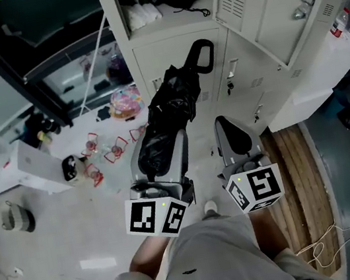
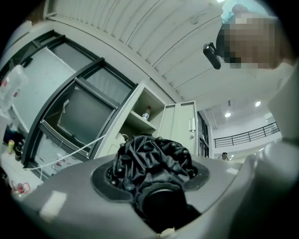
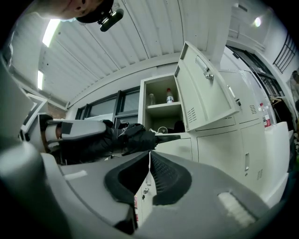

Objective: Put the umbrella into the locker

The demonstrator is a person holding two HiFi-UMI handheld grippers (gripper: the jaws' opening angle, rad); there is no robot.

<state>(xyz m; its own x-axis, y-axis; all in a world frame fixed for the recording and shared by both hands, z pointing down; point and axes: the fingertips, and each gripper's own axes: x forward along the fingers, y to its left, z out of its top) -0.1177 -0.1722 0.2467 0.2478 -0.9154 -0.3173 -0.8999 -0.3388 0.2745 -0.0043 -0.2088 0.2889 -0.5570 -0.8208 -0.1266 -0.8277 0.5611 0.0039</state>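
Looks like the carry step: left gripper (image 1: 161,146) clamps the umbrella (image 1: 174,96), right gripper (image 1: 234,133) is closed on nothing, and next up is lifting it into the far open locker (image 1: 169,31).

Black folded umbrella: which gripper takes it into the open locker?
Left: left gripper clamps the black folded fabric umbrella, handle toward the open white metal locker; right gripper is shut, empty.
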